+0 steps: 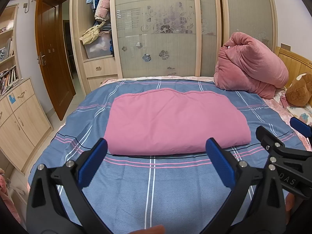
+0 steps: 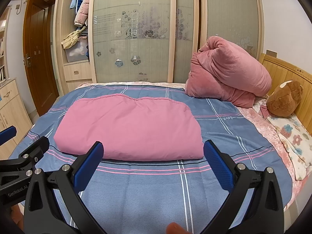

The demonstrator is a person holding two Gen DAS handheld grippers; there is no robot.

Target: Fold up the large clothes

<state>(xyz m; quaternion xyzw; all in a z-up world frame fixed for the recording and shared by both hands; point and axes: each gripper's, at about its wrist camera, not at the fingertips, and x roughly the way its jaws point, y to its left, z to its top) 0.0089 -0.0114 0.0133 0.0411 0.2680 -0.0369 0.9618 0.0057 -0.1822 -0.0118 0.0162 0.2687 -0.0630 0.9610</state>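
1. Looking through the left wrist camera, I have the left gripper (image 1: 156, 150) held low over the bed (image 1: 165, 191), its blue fingers (image 1: 91, 165) spread wide and holding nothing. The pink garment (image 1: 175, 120) lies just beyond the tips, on the striped blue cover, already a thick folded rectangle with its near edge facing me. The right gripper (image 1: 282, 136) shows at the right edge of this view, only partly.

2. Switching to the right wrist camera, the right gripper (image 2: 154, 152) is likewise spread and empty, close to the garment's near right corner. The left gripper (image 2: 27, 142) pokes in from the left, cut off by the frame.

3. My read is that I am between folds, or near the end: both tools are free and the bundle looks tidy. If another fold is due, I would need each pair of fingers to pinch a near corner together, then carry both across evenly.

4. How many layers the bundle holds is hidden, and its far edge is bunched, so I cannot tell what kind of garment it is.
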